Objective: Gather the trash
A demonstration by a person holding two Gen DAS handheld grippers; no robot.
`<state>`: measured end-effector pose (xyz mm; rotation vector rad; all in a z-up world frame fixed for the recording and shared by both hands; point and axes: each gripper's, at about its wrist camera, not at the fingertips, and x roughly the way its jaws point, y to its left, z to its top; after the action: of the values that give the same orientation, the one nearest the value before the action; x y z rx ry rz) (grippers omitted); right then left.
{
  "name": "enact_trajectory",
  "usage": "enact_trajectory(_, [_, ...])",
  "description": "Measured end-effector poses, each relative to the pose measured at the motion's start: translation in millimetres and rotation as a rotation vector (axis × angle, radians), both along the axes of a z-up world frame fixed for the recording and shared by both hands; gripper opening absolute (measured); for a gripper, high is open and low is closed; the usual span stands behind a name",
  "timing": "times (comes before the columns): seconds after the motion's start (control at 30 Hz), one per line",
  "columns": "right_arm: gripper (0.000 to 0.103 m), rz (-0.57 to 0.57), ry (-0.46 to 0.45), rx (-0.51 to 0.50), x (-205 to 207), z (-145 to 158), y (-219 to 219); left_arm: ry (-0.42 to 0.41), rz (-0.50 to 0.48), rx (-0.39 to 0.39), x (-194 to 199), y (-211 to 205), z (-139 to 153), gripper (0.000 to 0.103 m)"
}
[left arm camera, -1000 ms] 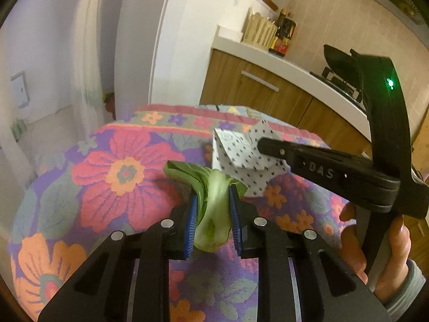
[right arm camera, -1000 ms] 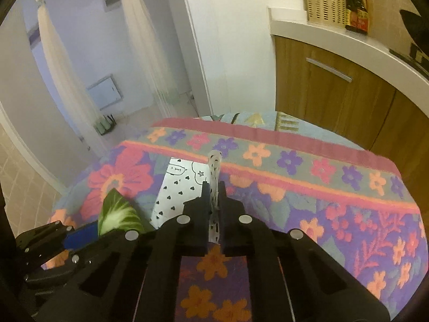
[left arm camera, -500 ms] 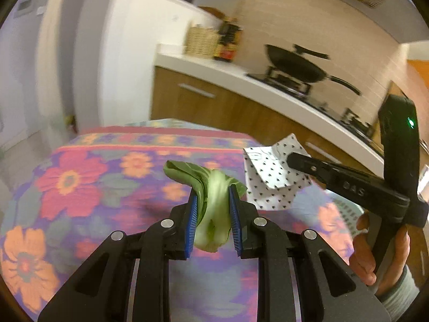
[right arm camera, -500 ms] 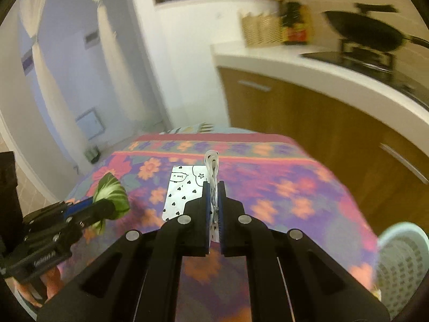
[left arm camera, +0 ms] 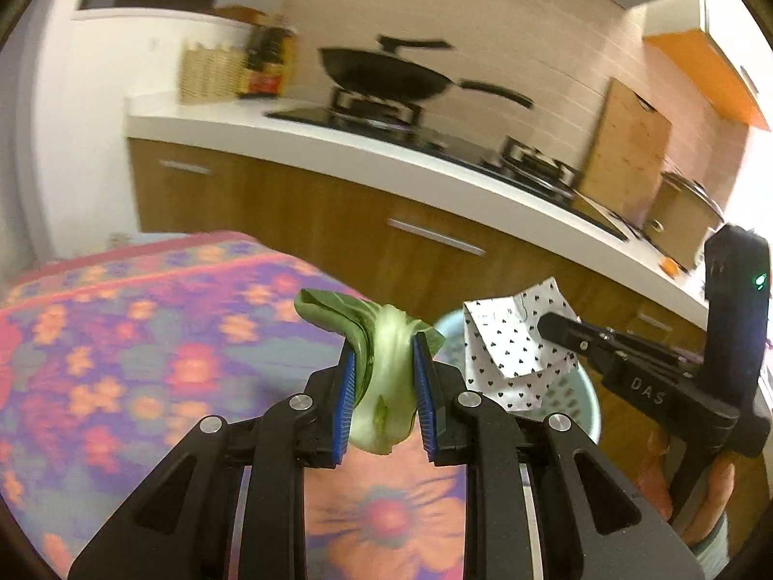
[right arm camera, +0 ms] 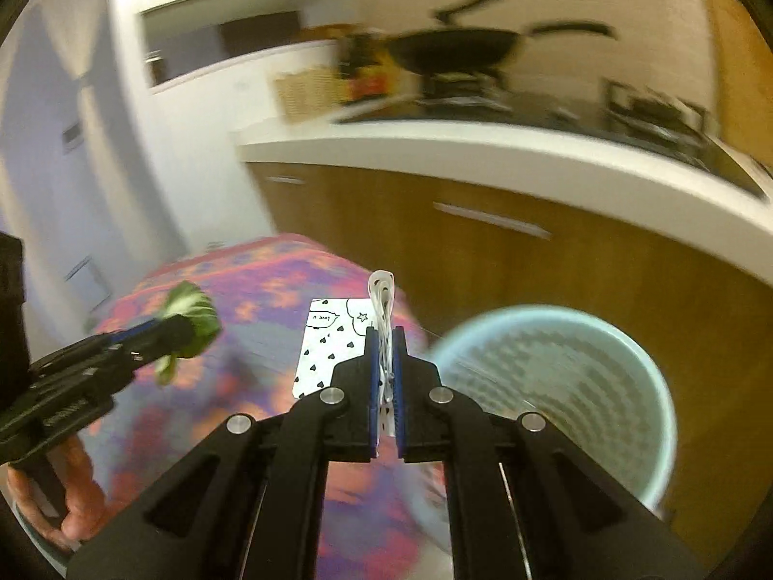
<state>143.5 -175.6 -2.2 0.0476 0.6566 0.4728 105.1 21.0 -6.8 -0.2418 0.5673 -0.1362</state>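
Note:
My left gripper (left arm camera: pixel 384 372) is shut on a green and white bok choy piece (left arm camera: pixel 381 362), held above the flowered tablecloth (left arm camera: pixel 121 338). My right gripper (right arm camera: pixel 385 367) is shut on a white paper with black hearts (right arm camera: pixel 328 343), folded between its pads. In the left wrist view the right gripper (left arm camera: pixel 548 324) holds that paper (left arm camera: pixel 512 343) just over a pale blue perforated bin (left arm camera: pixel 575 396). In the right wrist view the bin (right arm camera: pixel 570 386) stands beyond the table's right edge, and the left gripper (right arm camera: pixel 186 326) with the bok choy (right arm camera: pixel 191 319) is at the left.
A kitchen counter (left arm camera: pixel 386 145) with wooden cabinets runs behind the table. On it are a black wok (left arm camera: pixel 386 75) on a stove, a wicker basket (left arm camera: pixel 210 70) and bottles. A wooden board (left arm camera: pixel 623 145) leans at the right.
Both grippers have swung to the right with their loads, from over the table's middle toward its right edge. The blue bin has come into full view.

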Motion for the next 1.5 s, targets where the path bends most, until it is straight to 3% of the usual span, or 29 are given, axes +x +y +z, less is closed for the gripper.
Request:
enact_trajectory(0.2, [0.003, -0.148, 0.095, 0.033, 19.1, -29.0, -64.8, 0.037, -0.093, 0.050, 29.8, -59.0, -15.1, 0.021])
enact_trajectory(0.3, [0.003, -0.200, 0.094, -0.020, 23.3, -32.6, -73.5, 0.050, -0.130, 0.045, 41.1, -75.3, -21.5, 0.021])
enact_trajectory(0.5, [0.005, -0.236, 0.146, -0.006, 33.5, -42.6, -92.0, 0.069, -0.173, 0.062, 58.2, -99.7, -33.5, 0.024])
enact_trajectory(0.67, [0.017, -0.255, 0.158, 0.002, 33.5, -48.2, -97.4, 0.074, -0.190, 0.060, 59.8, -102.0, -37.8, 0.040])
enact_trajectory(0.73, [0.028, -0.256, 0.157, 0.002, 31.7, -47.5, -97.8, 0.063, -0.195, 0.054, 58.5, -101.9, -36.8, 0.050])
enact_trajectory(0.83, [0.034, -0.264, 0.137, -0.008, 27.7, -43.0, -96.3, 0.065, -0.197, 0.040, 59.3, -100.1, -36.7, 0.055])
enact_trajectory(1.1, [0.034, -0.266, 0.058, 0.006, -1.7, -19.4, -94.1, 0.021, -0.145, 0.001, 32.2, -74.7, -22.5, 0.058])
enact_trajectory(1.23, [0.050, -0.264, 0.003, -0.018, -21.4, -6.9, -80.7, -0.015, -0.118, -0.007, 10.1, -60.2, -14.6, 0.059])
enact_trajectory(1.4, [0.054, -0.237, -0.066, -0.039, -51.8, 3.2, -49.9, -0.064, -0.026, 0.056, -28.6, -39.5, -10.9, 0.069])
enact_trajectory(1.43, [0.063, -0.242, -0.078, -0.050, -58.2, 3.7, -42.4, -0.075, -0.004, 0.069, -34.5, -35.3, -10.5, 0.073])
enact_trajectory(1.5, [0.071, -0.246, -0.096, -0.049, -69.0, 4.2, -31.6, -0.104, 0.057, 0.102, -48.2, -25.7, -11.5, 0.077])
